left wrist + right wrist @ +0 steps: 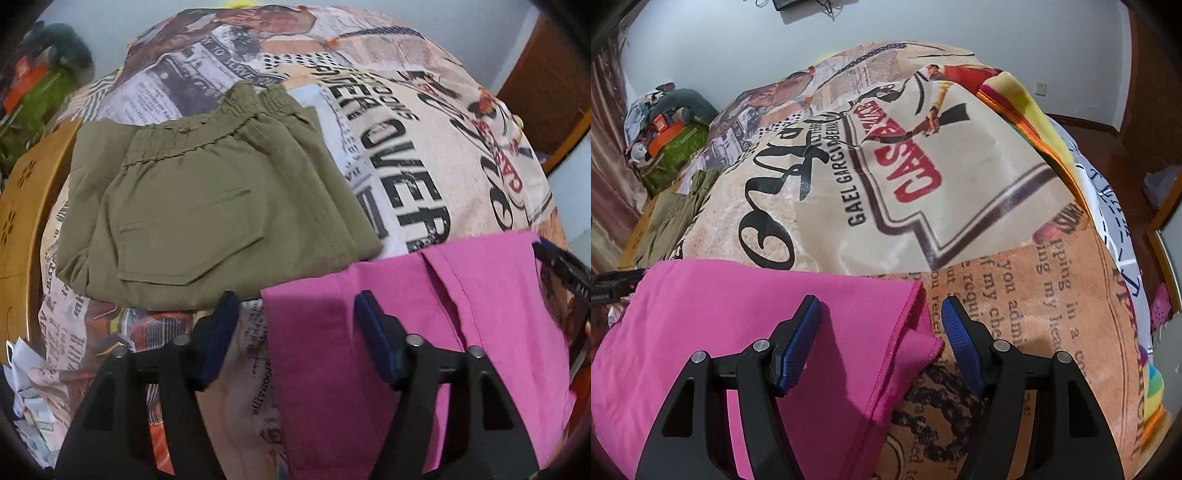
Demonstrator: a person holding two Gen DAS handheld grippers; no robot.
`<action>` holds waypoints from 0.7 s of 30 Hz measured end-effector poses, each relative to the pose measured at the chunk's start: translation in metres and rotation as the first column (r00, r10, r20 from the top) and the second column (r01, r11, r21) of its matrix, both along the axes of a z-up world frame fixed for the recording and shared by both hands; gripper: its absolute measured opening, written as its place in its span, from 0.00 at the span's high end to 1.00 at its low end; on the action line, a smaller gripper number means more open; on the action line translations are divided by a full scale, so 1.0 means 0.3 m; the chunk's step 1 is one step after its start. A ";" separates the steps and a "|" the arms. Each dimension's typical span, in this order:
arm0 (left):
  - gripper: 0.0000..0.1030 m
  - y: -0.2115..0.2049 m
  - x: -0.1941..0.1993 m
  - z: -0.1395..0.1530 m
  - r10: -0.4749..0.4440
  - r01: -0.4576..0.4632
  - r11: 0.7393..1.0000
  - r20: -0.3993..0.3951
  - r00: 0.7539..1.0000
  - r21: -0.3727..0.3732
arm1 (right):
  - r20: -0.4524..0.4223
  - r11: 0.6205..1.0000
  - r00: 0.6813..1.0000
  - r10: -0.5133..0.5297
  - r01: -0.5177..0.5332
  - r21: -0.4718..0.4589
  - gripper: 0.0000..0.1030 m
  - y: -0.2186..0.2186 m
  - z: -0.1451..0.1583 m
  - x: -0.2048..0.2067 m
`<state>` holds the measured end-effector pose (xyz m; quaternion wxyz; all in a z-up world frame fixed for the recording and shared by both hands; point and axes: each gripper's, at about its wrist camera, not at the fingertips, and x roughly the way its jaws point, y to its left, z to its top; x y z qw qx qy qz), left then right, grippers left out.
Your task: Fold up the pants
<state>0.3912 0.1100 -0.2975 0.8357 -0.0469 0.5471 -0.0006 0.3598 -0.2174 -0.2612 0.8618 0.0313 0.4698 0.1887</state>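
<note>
Pink pants (424, 332) lie folded on the printed bedspread (406, 147) and show in the right wrist view (738, 332) too. My left gripper (293, 314) is open above their left edge, with one finger over the pink cloth and one over the bedspread. My right gripper (881, 317) is open above their right hem corner, holding nothing. Folded olive-green pants (207, 206) lie beyond the left gripper, waistband away from me; they also show far left in the right wrist view (672, 218).
A wooden bed board (26, 221) runs along the left. Clutter (665, 122) lies at the bed's far left. A striped blanket (1041, 125) and floor lie to the right. The right gripper's body (561, 273) shows at the pink pants' far side.
</note>
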 end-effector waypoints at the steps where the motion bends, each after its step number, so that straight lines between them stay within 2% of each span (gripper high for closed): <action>1: 0.40 -0.007 -0.002 -0.001 -0.005 0.005 1.000 0.002 1.000 0.009 | -0.003 1.000 1.000 0.010 -0.010 0.001 0.46 0.002 -0.002 0.001; 5: 0.42 -0.023 -0.010 0.002 -0.007 0.005 0.999 0.026 1.000 0.049 | -0.016 0.999 0.999 0.040 -0.040 -0.030 0.76 0.030 -0.020 0.007; 8: 0.42 -0.028 -0.019 0.003 0.008 -0.012 0.997 0.046 0.999 0.078 | 0.002 0.994 0.998 0.068 -0.067 -0.081 0.92 0.060 -0.025 0.004; 13: 0.41 -0.016 -0.029 0.001 0.049 -0.056 0.991 0.063 0.997 0.119 | 0.027 0.983 0.997 0.074 -0.069 -0.169 0.95 0.079 -0.038 0.010; 14: 0.41 -0.012 -0.028 -0.001 0.052 -0.059 0.991 0.060 0.997 0.117 | 0.027 0.981 0.997 0.069 -0.063 -0.181 1.00 0.079 -0.041 0.015; 15: 0.41 -0.009 -0.026 -0.003 0.053 -0.059 0.992 0.055 0.997 0.114 | 0.031 0.978 0.998 0.062 -0.054 -0.199 1.00 0.079 -0.041 0.017; 19: 0.39 -0.016 -0.028 0.005 0.043 -0.050 0.989 0.047 0.998 0.141 | 0.047 0.963 0.996 0.075 -0.060 -0.262 0.99 0.094 -0.033 0.012; 21: 0.38 -0.023 -0.037 0.021 0.050 -0.060 0.977 0.052 0.997 0.204 | 0.046 0.956 0.996 0.075 -0.059 -0.287 0.94 0.104 -0.022 0.009</action>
